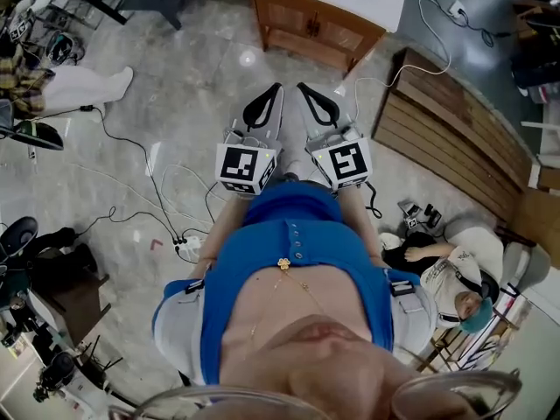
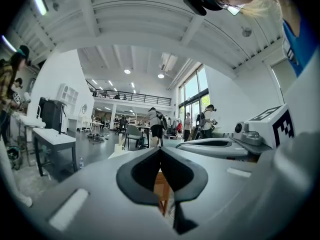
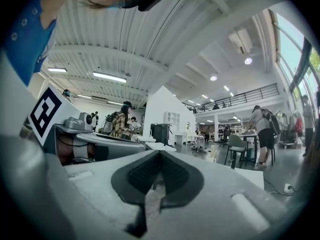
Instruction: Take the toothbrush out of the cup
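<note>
Because both tools are far from the work, most risks lie ahead. The left tool [image 1: 276,88] and the right tool [image 1: 302,87] are held level side by side before the person's chest, each with its jaws together and nothing between them. They must come apart before any grasp. If they arrive closed, they will only push.

A small pale cup [image 2: 119,147] stands on the wooden worktop with the white top [image 1: 376,3], apparently about midway between its left and right edges. The toothbrush should be inside it, but it is too small for me to be certain. A thin pale line seems to rise from the cup, so I judge that its long axis is nearly upright, with one end pointing up. Which end that is, I cannot tell.

Such a cup looks light. A pull at a slant could tip it or drag it toward an edge of the worktop, unless the other tool steadies it. A thin handle may also slip between the pads. Loose cables [image 1: 157,191] cross the grey floor [image 1: 201,68], and they could catch a foot on the way.
</note>
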